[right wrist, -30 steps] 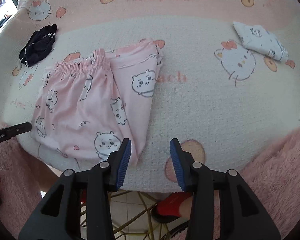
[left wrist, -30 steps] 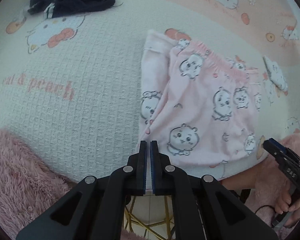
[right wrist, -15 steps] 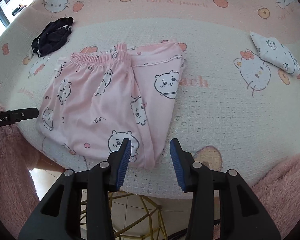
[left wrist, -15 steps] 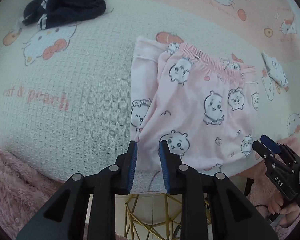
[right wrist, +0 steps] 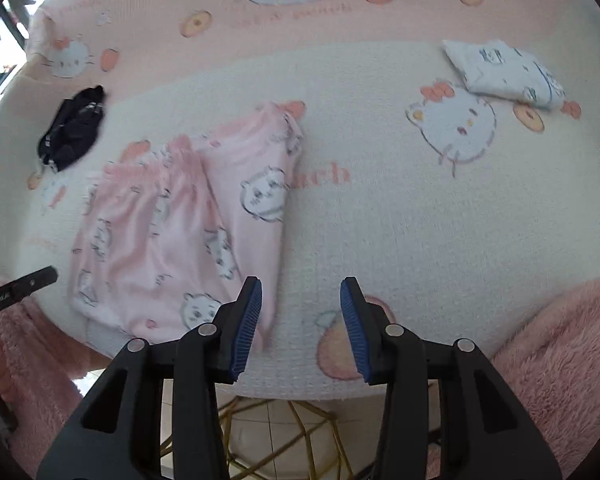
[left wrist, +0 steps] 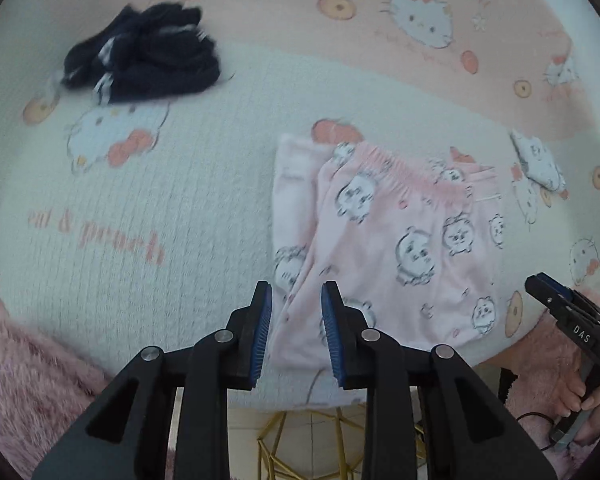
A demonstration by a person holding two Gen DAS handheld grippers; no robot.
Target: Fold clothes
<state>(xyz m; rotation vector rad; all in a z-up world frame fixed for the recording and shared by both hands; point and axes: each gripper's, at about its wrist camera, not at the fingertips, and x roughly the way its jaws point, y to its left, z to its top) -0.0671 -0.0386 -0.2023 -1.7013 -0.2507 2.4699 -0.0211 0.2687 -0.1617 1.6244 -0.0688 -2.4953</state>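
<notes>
The left tool [left wrist: 296, 320] hangs above the near edge of the counter [left wrist: 180, 200]. Its two blue pads are a small way apart and they are opening. Nothing is squeezed between them. The near corner of the pink pants [left wrist: 380, 248] shows in the gap, but the pads do not press on it.

The right tool [right wrist: 300, 316] has its pads a bit wider apart. It holds nothing. Between its pads you see only the counter cloth and a peach drawn on it. The near edge of the pink pants [right wrist: 172, 240] lies just beside its left pad, in the right wrist view.

The pink pants have little round animal faces on them. They are folded over and lie flat near the front edge of the counter, with the stretchy waist on the far side.

A dark bundle of clothes [left wrist: 140, 56] sits far back on the left, well apart from the pants. A small white folded cloth [right wrist: 504, 72] with prints lies far back on the right.

The counter is covered with a pale cloth with white cat faces, red bows and peaches.

Fluffy pink fabric [right wrist: 560, 340] shows at both lower sides. A gold wire frame [right wrist: 292, 432] and floor tiles show under the counter edge.
</notes>
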